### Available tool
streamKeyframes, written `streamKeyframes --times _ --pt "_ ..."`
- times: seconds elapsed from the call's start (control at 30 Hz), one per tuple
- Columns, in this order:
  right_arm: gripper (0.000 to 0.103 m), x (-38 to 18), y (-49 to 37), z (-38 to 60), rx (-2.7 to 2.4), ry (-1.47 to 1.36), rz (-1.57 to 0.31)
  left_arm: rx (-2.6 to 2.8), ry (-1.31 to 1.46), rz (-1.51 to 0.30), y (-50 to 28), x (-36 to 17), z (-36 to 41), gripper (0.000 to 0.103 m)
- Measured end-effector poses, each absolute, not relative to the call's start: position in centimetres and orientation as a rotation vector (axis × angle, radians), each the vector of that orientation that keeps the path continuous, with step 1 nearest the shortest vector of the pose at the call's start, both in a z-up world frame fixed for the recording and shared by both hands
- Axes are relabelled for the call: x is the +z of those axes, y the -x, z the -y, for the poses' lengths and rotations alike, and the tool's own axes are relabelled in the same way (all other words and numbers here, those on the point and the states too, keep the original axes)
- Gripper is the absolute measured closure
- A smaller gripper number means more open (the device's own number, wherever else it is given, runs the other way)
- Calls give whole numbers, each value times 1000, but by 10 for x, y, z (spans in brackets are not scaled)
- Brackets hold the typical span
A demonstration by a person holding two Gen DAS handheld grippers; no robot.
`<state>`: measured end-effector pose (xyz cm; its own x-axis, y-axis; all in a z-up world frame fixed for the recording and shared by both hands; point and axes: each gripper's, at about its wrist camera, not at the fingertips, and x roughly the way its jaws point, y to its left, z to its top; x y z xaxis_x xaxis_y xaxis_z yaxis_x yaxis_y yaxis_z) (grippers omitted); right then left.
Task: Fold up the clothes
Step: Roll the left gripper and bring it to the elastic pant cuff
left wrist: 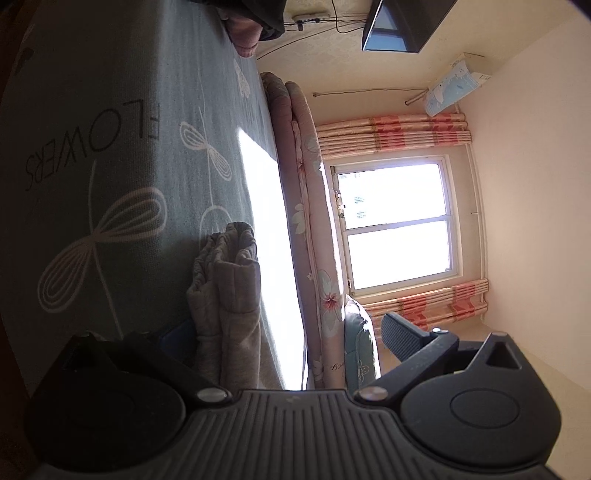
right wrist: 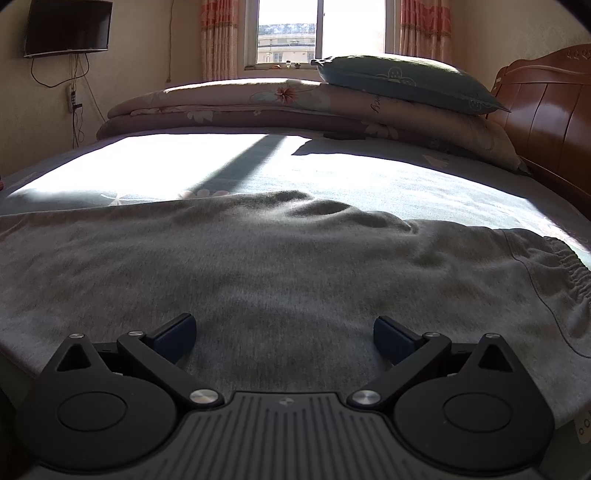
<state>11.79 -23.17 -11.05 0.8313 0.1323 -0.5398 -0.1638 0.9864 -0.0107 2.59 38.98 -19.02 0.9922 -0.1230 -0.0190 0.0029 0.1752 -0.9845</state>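
Observation:
Grey pants (right wrist: 280,258) lie spread flat across the teal bed sheet (right wrist: 424,184), with the elastic waistband (right wrist: 569,273) at the right. My right gripper (right wrist: 284,338) hovers low over the near part of the pants, open, and its blue pads (right wrist: 177,336) hold nothing. The left wrist view is rolled sideways. There the bunched grey pants (left wrist: 225,295) lie on the sheet (left wrist: 129,166) between my left gripper's spread fingers. My left gripper (left wrist: 288,338) is open, with one pad (left wrist: 177,339) against the cloth and the other (left wrist: 402,336) well away from it.
A folded floral quilt (right wrist: 258,107) and a teal pillow (right wrist: 406,81) lie along the bed's far side, below the window (right wrist: 317,33). A wooden headboard (right wrist: 546,122) stands on the right. A TV (right wrist: 68,27) hangs on the left wall. Bright sunlight falls across the sheet.

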Motion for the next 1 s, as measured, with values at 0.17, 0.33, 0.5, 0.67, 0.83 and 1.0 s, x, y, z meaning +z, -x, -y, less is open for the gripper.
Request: streamKeyframes --times 0.17,0.33,0.5,0.67,0.83,1.0 --pt "0 -110 -119 232 157 54 -571 6 1346 -228 -32 -189 -387 5" --pt "0 -111 -119 231 155 60 -571 118 1272 -319 -29 -178 -384 41" --pt "0 -110 -119 231 156 60 -576 241 1189 -437 -32 -161 -378 81" --pt "0 -109 -119 231 161 62 -578 322 1014 -545 -44 -122 -362 83" --pt "0 -107 -117 233 182 50 -573 308 835 -587 -60 -72 -335 84" --pt "0 -104 -112 232 218 37 -560 258 708 -595 -73 -30 -300 84"
